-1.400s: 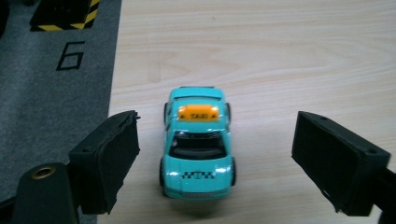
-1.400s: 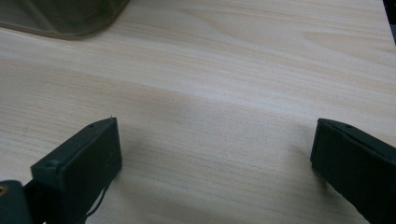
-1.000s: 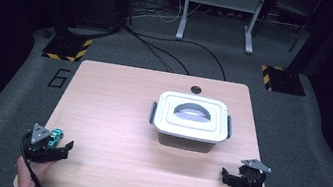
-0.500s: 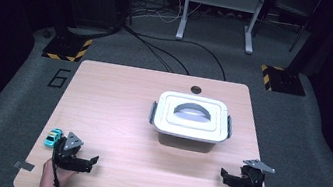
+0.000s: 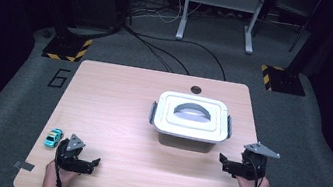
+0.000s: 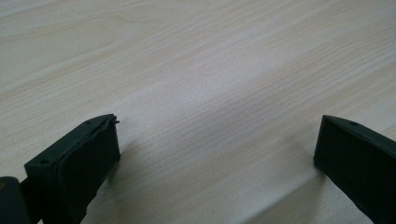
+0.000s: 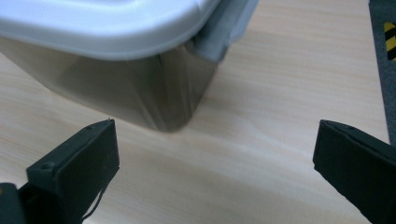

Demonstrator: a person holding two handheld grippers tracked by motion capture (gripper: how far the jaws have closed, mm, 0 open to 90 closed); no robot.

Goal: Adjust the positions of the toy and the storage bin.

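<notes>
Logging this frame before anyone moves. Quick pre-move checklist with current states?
1. Left gripper open with nothing between its jaws: ok.
2. Right gripper open, empty: ok.
3. Toy car resting free on the table, beside the left gripper and apart from it: ok.
4. White lid seated on the storage box: ok.
5. Side latches locked: cannot tell.
6. Box contents: cannot tell.

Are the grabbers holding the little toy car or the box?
Neither. The left gripper is open over bare table, beside the toy car. The right gripper is open near the box.
</notes>
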